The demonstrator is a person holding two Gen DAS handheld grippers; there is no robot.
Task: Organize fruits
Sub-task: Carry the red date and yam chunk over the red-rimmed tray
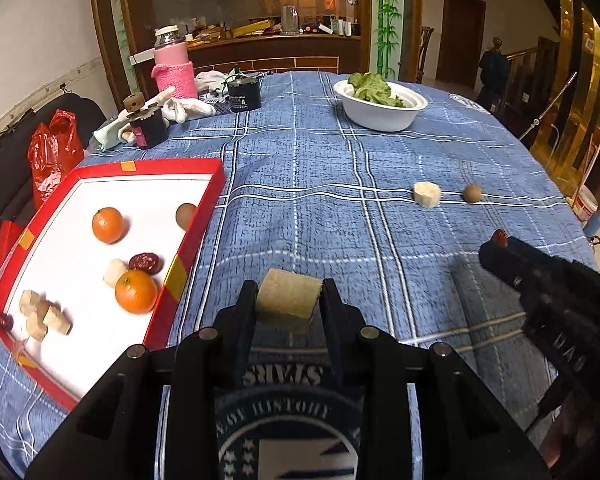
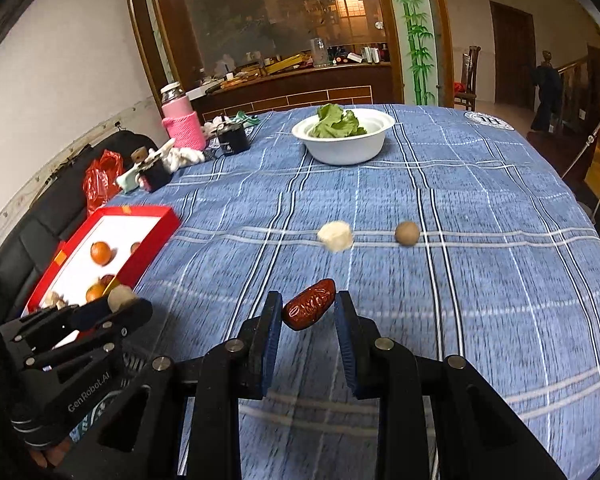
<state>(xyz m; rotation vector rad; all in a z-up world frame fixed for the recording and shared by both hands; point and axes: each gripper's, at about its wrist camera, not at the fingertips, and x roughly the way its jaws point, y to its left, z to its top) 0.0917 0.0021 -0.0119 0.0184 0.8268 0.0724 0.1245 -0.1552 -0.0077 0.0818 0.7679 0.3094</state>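
Observation:
My left gripper [image 1: 288, 300] is shut on a tan cylindrical chunk [image 1: 286, 299], held just above the blue plaid cloth, right of the red tray [image 1: 172, 280]. The tray holds two oranges [image 1: 108, 225], a longan [image 1: 185, 216], a red date [image 1: 145, 262] and several pale chunks [image 1: 40, 314]. My right gripper [image 2: 307, 310] is shut on a wrinkled red date [image 2: 309, 309], above the cloth. Farther out on the cloth lie a pale chunk [image 2: 335, 235] and a brown longan [image 2: 407, 233]. In the right wrist view, the left gripper [image 2: 120, 300] hangs beside the tray [image 2: 156, 216].
A white bowl of green leaves [image 1: 380, 108] stands at the far side of the table. At the far left are a pink bottle [image 1: 172, 66], two dark jars [image 1: 244, 94] and white gloves [image 1: 184, 108]. A red bag [image 1: 54, 148] rests on a black chair beyond the table's left edge.

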